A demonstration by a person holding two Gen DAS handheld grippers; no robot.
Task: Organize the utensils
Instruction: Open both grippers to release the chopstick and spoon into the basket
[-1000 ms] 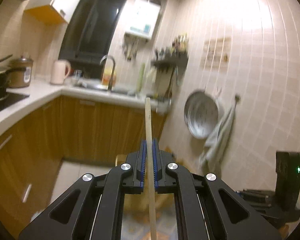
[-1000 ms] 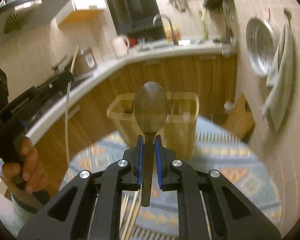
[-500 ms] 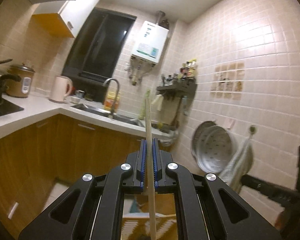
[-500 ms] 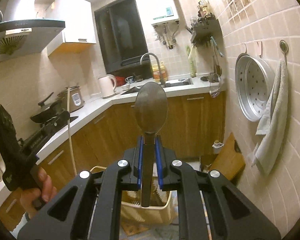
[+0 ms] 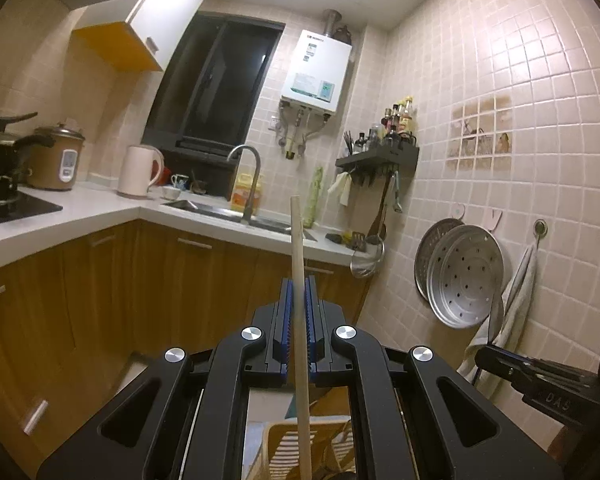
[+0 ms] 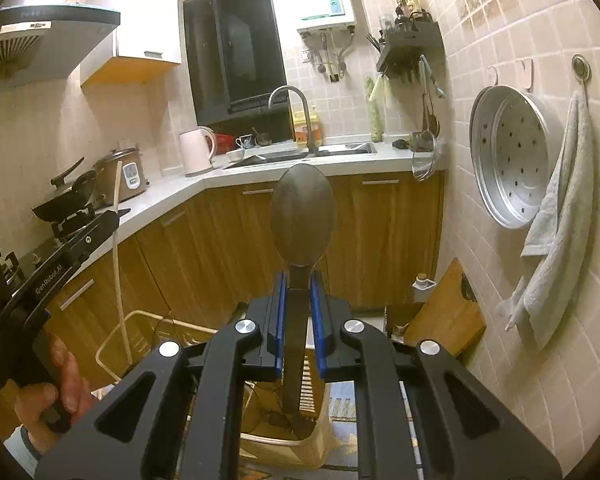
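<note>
Both views have swung up off the floor rug toward the kitchen counter (image 5: 100, 216). Left gripper (image 5: 298, 340) fingers clamp a chopstick (image 5: 298, 264); right gripper (image 6: 299, 320) fingers clamp a spoon (image 6: 302, 216); next, I judge, lowering each into the holder (image 6: 276, 446) below.

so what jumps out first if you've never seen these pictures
A dark metal spoon stands bowl-up in the middle of the right wrist view, its handle clamped in the right gripper. In the left wrist view a pale wooden chopstick stands upright, pinched in the left gripper. Behind both runs a wood-fronted kitchen counter, with a perforated steamer tray hanging on the tiled wall at right.
</note>
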